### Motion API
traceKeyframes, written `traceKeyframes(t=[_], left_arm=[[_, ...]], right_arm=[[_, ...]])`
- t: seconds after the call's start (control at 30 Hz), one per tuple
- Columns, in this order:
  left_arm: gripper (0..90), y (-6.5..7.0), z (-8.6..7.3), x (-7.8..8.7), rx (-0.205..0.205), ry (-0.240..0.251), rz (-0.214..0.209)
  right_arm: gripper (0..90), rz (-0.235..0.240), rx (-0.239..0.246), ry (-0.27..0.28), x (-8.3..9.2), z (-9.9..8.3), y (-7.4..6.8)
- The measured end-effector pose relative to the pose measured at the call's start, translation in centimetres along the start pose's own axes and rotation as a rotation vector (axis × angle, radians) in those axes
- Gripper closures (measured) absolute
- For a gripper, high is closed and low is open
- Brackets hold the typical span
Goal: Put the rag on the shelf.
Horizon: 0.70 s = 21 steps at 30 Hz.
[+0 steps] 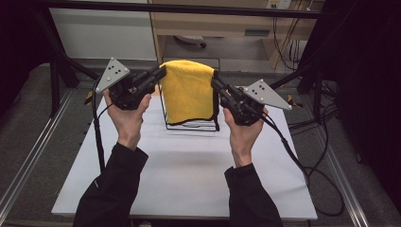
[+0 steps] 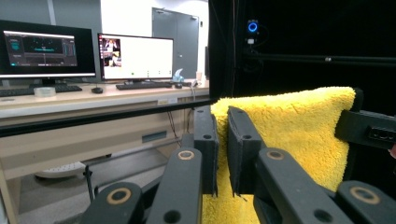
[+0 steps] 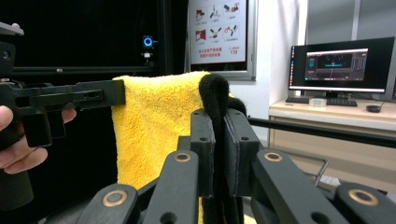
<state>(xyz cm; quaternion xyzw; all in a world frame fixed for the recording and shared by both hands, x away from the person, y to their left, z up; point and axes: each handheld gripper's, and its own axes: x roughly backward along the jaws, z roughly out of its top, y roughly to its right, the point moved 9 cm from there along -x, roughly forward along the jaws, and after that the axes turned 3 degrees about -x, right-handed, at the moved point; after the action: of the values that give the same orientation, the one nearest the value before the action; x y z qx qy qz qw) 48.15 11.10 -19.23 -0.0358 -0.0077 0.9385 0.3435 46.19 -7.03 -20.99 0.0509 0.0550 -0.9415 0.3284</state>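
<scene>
Yellow towel (image 1: 188, 90), L hand-held gripper (image 2: 222, 140) + R hand-held gripper (image 3: 219, 140) clamped on top corners

One yellow towel (image 1: 188, 90), one wire rack (image 1: 191, 124), two grippers, left (image 1: 158, 74) and right (image 1: 216, 85), and two monitors are counted.

High view looks down on the table (image 1: 189, 161); both gripper views face inward, close, sharing the yellow towel (image 2: 289, 135).
</scene>
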Motion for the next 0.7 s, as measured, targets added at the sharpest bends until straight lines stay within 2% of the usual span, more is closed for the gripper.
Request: traceKeyframes(t=[0.13,0.23,0.53,0.7], left_arm=[[83.1,-0.2,1.3,-0.2,-0.015,0.013,0.009],[83.1,-0.3,2.2,-0.3,-0.011,0.027,0.011],[83.1,-1.0,4.1,-0.9,-0.019,0.052,0.023],[83.1,-1.3,5.1,-1.3,-0.031,0.064,0.030]], right_arm=[[83.4,-0.003,0.012,0.013,-0.4,1.2,-0.1],[83.4,-0.005,0.023,0.023,-0.7,2.1,-0.1],[83.5,-0.014,0.058,0.041,-1.6,4.1,-0.1],[83.5,-0.018,0.062,0.056,-2.2,5.3,0.1]])
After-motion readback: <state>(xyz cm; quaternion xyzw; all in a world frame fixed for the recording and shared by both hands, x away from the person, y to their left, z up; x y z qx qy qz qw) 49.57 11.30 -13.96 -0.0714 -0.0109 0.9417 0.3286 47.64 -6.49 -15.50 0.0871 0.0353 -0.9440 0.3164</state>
